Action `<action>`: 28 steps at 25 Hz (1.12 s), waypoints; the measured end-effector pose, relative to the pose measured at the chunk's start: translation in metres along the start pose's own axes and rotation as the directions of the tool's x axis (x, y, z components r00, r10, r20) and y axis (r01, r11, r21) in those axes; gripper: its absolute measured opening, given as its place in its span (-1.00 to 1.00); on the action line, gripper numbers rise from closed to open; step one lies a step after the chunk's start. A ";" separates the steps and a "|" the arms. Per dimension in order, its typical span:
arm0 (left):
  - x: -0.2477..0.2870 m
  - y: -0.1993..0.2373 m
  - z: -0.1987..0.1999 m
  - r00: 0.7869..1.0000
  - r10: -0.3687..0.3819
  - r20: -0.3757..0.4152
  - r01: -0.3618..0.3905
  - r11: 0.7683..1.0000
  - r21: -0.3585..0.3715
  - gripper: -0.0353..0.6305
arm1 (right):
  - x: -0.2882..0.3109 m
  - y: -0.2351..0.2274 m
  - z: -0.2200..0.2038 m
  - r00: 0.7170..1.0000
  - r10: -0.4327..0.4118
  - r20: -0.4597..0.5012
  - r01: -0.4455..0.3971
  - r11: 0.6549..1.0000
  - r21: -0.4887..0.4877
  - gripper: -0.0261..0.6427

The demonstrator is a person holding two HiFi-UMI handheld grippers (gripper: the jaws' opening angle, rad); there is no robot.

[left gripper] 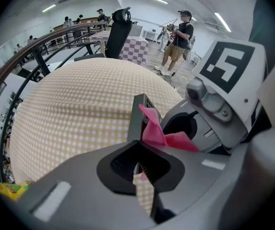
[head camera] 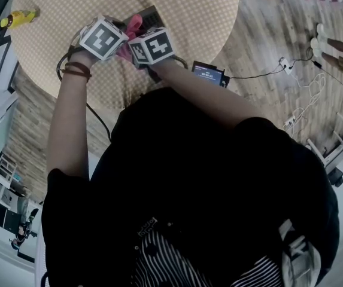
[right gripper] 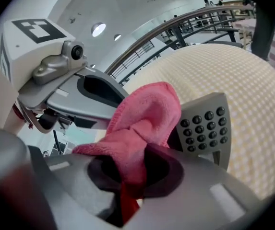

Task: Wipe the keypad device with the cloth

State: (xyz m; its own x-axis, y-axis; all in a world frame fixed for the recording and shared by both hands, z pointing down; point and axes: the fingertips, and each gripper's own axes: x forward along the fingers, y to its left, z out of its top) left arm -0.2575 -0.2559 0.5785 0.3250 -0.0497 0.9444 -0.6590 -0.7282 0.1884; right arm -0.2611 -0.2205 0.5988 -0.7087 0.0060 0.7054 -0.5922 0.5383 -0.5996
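Observation:
The grey keypad device (right gripper: 207, 126) with black buttons is held up on edge above the round table (head camera: 51, 5). My left gripper (left gripper: 138, 164) is shut on the device's thin lower edge (left gripper: 136, 121). My right gripper (right gripper: 130, 176) is shut on a pink cloth (right gripper: 142, 123), and the bunched cloth presses against the left part of the button face. In the head view both marker cubes, left (head camera: 102, 37) and right (head camera: 153, 45), sit close together over the table's near side. There the pink cloth (head camera: 134, 24) and a corner of the device (head camera: 150, 17) show between them. The cloth hides part of the keypad.
The table wears a yellow checked cover (left gripper: 79, 104). A yellow bottle (head camera: 18, 18) lies at its far left edge. On the wood floor to the right are a small black box with a lit screen (head camera: 210, 74) and white cables (head camera: 306, 100). People (left gripper: 180, 42) stand far off.

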 end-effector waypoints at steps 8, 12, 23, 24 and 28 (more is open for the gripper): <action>-0.001 0.000 0.003 1.000 0.008 0.010 -0.008 1.000 0.012 -0.88 | 0.012 -0.016 -0.043 0.997 -0.011 -0.078 0.014 1.000 0.027 -0.73; -0.002 0.002 0.005 1.000 0.030 -0.001 -0.030 0.999 0.035 -0.88 | 0.018 -0.027 -0.063 0.989 -0.035 -0.142 0.045 0.996 0.073 -0.73; 0.009 0.010 -0.002 0.997 0.071 0.011 -0.072 0.997 0.043 -0.88 | 0.004 -0.005 -0.008 0.999 0.036 -0.035 -0.033 0.995 0.095 -0.73; 0.013 0.013 -0.005 0.997 0.081 0.016 -0.081 0.996 0.046 -0.88 | 0.005 -0.005 -0.012 0.998 0.034 -0.045 -0.029 0.995 0.092 -0.73; 0.011 0.008 -0.005 0.998 0.067 0.021 -0.068 0.997 0.027 -0.88 | 0.009 -0.011 -0.029 0.996 0.023 -0.089 -0.013 0.994 0.107 -0.73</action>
State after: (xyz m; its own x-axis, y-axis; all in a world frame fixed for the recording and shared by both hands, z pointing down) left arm -0.2626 -0.2592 0.5921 0.2939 -0.1125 0.9492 -0.6609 -0.7414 0.1167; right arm -0.2498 -0.2025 0.6228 -0.6853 0.0932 0.7223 -0.6205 0.4446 -0.6460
